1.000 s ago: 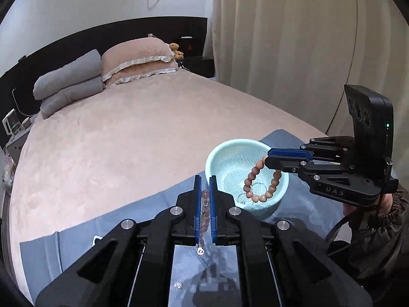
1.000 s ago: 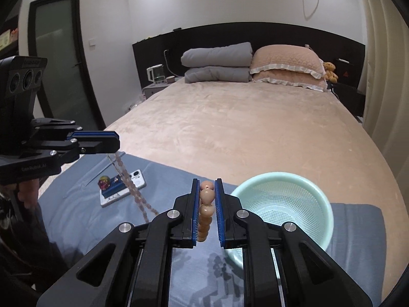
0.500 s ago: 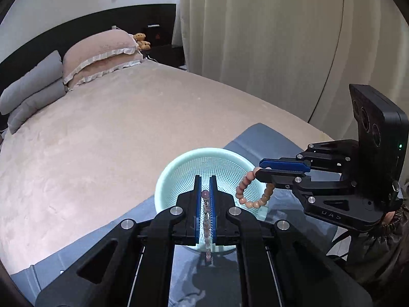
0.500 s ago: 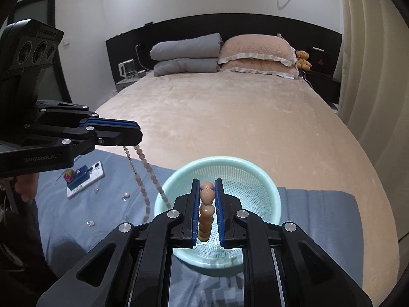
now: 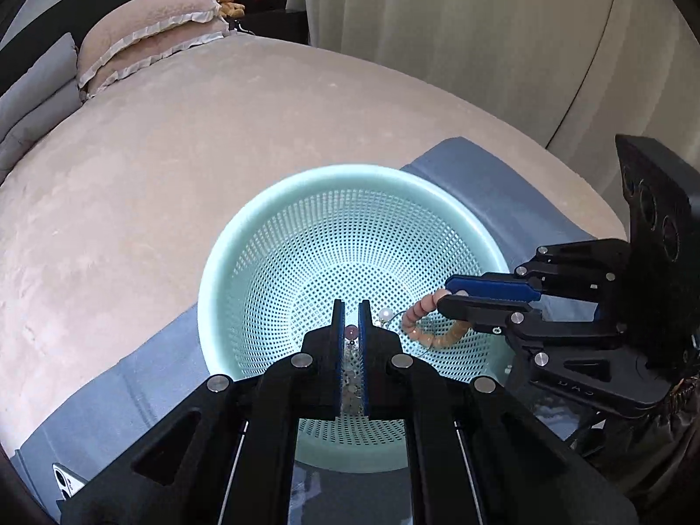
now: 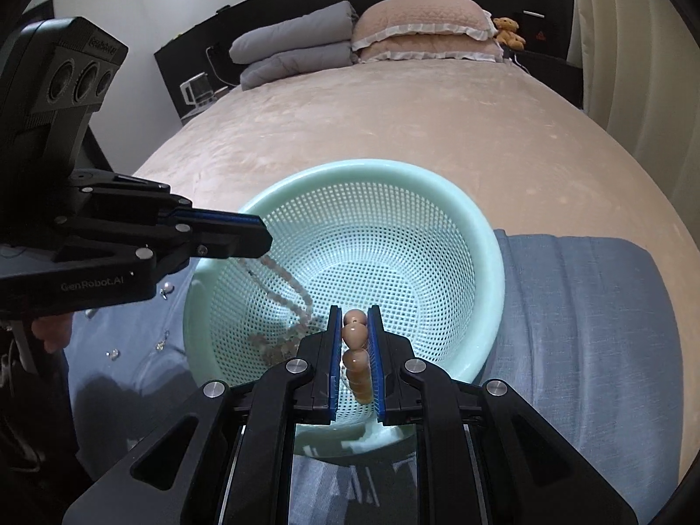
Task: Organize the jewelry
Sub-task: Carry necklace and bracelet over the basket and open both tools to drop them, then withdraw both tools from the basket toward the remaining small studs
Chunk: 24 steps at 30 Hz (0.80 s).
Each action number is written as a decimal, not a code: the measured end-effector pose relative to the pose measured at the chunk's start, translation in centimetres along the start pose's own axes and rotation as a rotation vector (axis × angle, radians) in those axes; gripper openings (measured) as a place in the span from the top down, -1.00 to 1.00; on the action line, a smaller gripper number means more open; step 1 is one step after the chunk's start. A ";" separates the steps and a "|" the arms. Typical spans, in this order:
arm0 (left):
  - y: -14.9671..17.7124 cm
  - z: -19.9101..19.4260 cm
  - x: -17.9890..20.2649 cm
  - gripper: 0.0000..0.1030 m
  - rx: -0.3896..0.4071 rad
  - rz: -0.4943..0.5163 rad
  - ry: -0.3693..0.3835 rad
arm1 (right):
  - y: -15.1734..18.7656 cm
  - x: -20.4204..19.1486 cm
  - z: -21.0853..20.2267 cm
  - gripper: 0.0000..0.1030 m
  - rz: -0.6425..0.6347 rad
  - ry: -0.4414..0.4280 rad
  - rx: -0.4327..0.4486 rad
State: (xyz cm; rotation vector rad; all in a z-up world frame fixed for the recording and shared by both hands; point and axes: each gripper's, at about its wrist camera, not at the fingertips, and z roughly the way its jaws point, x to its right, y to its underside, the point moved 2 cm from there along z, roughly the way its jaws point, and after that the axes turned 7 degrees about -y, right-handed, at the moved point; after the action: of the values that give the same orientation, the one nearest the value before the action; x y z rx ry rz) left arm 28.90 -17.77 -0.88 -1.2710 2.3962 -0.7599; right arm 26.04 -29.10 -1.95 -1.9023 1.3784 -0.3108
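A mint-green perforated basket (image 5: pixel 245 262) (image 6: pixel 485 236) stands on a blue cloth on the bed. My left gripper (image 5: pixel 350 310) (image 6: pixel 262 236) is shut on a thin necklace of small pale beads (image 6: pixel 284 284), which hangs down and pools on the basket's floor. My right gripper (image 6: pixel 354 315) (image 5: pixel 442 297) is shut on a bracelet of large tan beads (image 6: pixel 355 334) (image 5: pixel 433 337), whose loop hangs inside the basket. A pearl piece on a thin wire (image 5: pixel 384 314) lies in the basket bottom.
The blue cloth (image 6: pixel 582 315) covers the bed's near end. Small silver jewelry pieces (image 6: pixel 164 293) lie on it left of the basket. A phone corner (image 5: pixel 65 479) shows at the lower left. Pillows (image 6: pixel 420 26) and a teddy bear (image 6: pixel 507 30) sit at the headboard; curtains hang right.
Both grippers have come down and forward over the basket. The necklace's end and the bracelet's loop, earlier hanging above the rim, now hang inside it.
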 end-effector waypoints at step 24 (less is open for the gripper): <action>6.8 -6.6 -3.8 -0.88 0.137 0.010 -0.143 | 1.1 -1.9 -6.5 -0.69 -0.129 0.163 0.176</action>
State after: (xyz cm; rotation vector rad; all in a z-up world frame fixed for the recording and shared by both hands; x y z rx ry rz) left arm 23.09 -9.45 0.55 -1.2156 2.1968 -0.7877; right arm 20.71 -30.32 2.24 -1.8552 1.2884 -0.6425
